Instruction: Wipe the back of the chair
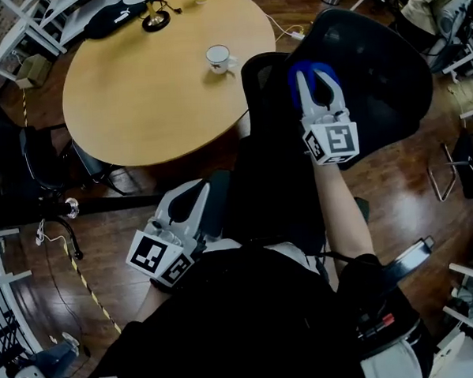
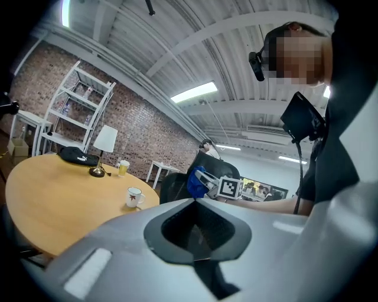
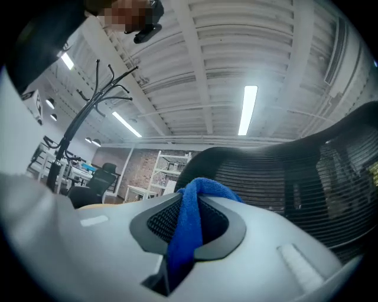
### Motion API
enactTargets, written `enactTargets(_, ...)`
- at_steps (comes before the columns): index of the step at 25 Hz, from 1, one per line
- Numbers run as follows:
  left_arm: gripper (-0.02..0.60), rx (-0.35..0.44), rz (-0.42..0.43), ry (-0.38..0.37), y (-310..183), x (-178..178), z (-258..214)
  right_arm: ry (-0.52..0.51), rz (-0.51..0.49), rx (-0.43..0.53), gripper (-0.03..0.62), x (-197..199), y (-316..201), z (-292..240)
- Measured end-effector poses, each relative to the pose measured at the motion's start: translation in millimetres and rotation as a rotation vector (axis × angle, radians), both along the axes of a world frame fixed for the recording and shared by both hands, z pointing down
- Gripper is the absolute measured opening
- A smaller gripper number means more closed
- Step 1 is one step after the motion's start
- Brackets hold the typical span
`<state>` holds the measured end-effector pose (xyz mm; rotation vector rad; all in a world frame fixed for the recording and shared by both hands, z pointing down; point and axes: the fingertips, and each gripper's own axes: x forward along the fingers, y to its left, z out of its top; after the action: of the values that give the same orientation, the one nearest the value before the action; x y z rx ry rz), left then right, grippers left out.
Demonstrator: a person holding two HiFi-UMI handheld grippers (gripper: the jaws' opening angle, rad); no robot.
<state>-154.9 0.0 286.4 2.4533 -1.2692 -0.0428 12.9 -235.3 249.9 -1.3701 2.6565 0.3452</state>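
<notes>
The black mesh chair stands in front of me, its wide back (image 1: 380,66) at the upper right of the head view. My right gripper (image 1: 314,76) is shut on a blue cloth (image 1: 297,85) and holds it at the chair back's left edge. In the right gripper view the cloth (image 3: 190,227) hangs folded out of the shut jaws, with the mesh back (image 3: 307,171) close behind it. My left gripper (image 1: 191,204) is low at my left, beside the chair's seat, shut with nothing in it. Its own view shows the closed jaws and the cloth (image 2: 194,183) far off.
A round wooden table (image 1: 137,102) lies left of the chair, with a white mug (image 1: 218,58) near its edge, a lamp (image 1: 155,21) and a black bag (image 1: 109,17) at the far side. Another black chair (image 1: 37,155) stands at the left. White shelving (image 2: 77,112) lines the brick wall.
</notes>
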Motion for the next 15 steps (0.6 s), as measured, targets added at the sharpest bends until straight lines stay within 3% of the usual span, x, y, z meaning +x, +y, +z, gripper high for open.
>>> enactTargets(4, 0.006, -0.01, 0.03, 0.035, -0.1, -14.8, 15.5, 0.0, -0.126, -0.039, 0.048, -40.7, 22.3, 1.2)
enactTargets(7, 0.006, -0.028, 0.093, 0.068, -9.5, -9.2, 29.8, -0.08, -0.172, -0.041, 0.048, -28.0, 55.3, -17.9)
enactTargets(10, 0.006, -0.024, 0.144, 0.072, -28.0, 11.5, 32.0, -0.151, -0.081, -0.052, 0.048, 38.9, 87.9, -27.8)
enactTargets(15, 0.006, -0.03, 0.168, 0.106, -45.0, 59.7, 21.9, -0.091, 0.241, -0.123, 0.048, 195.9, 117.6, -2.9)
